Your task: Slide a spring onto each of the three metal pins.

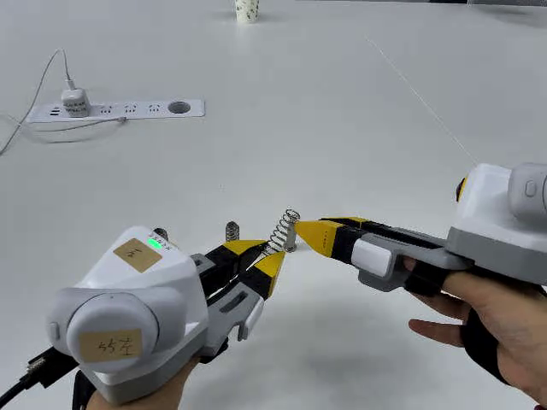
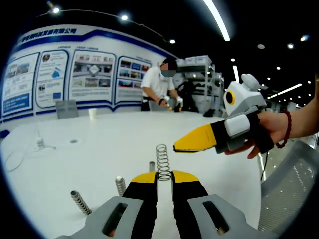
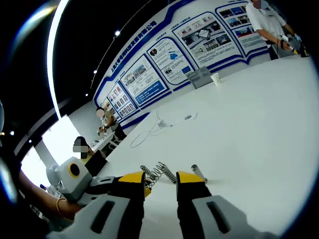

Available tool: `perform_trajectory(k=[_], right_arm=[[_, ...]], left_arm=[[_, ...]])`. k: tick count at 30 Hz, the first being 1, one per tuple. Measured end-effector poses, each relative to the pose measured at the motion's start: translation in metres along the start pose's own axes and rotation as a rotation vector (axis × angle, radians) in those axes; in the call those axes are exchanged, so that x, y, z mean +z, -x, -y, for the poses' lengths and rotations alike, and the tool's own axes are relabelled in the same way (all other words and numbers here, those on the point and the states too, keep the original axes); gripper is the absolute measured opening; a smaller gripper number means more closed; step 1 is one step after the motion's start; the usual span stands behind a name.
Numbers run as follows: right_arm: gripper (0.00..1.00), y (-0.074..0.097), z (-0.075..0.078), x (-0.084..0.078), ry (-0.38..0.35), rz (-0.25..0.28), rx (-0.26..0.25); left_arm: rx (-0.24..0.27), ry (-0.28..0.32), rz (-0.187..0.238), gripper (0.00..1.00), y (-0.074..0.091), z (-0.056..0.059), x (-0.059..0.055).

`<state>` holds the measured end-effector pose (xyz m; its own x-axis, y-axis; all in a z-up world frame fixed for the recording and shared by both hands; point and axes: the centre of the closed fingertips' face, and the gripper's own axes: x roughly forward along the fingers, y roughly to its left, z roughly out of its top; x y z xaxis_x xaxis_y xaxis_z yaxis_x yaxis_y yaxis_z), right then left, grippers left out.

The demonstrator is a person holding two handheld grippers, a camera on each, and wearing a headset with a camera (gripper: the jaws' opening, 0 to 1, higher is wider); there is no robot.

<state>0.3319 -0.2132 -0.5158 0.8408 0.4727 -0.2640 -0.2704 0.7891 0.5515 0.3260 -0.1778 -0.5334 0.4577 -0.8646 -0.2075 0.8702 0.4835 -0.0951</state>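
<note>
Tan handwritten labels, illegible, mark the left gripper pinching a spring; right gripper gapes.

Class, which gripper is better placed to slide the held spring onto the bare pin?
Left. The left gripper pinches the spring close beside the bare pin; the right gripper holds nothing.

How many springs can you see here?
3. The first spring is pinched by the left hand-held gripper, near the bare pin. The second spring and third spring each sit on their own pin.
</note>
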Motion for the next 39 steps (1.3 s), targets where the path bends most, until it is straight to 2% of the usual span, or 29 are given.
perform_trajectory(k=[5, 15, 25, 30, 33, 39], right_arm=[[0.22, -0.005, -0.008, 0.006, -0.075, 0.032, 0.03], [0.16, -0.01, -0.013, 0.01, -0.145, 0.035, 0.057], [0.12, -0.013, -0.018, 0.012, -0.237, 0.049, 0.088], [0.12, -0.013, -0.02, 0.01, -0.266, 0.049, 0.099], [0.12, -0.012, -0.021, 0.01, -0.262, 0.051, 0.105], [0.11, -0.012, -0.025, 0.01, -0.209, 0.048, 0.115]], left_arm=[[0.001, 0.006, 0.031, 0.1, 0.003, 0.001, 0.006], [0.0, 0.002, 0.077, 0.1, 0.008, 0.003, 0.017], [-0.007, 0.002, 0.1, 0.1, 0.008, 0.003, 0.021], [-0.006, -0.004, 0.096, 0.1, 0.009, 0.003, 0.021], [-0.004, -0.002, 0.093, 0.1, 0.009, 0.003, 0.021], [-0.01, 0.003, 0.068, 0.11, 0.007, 0.004, 0.018]])
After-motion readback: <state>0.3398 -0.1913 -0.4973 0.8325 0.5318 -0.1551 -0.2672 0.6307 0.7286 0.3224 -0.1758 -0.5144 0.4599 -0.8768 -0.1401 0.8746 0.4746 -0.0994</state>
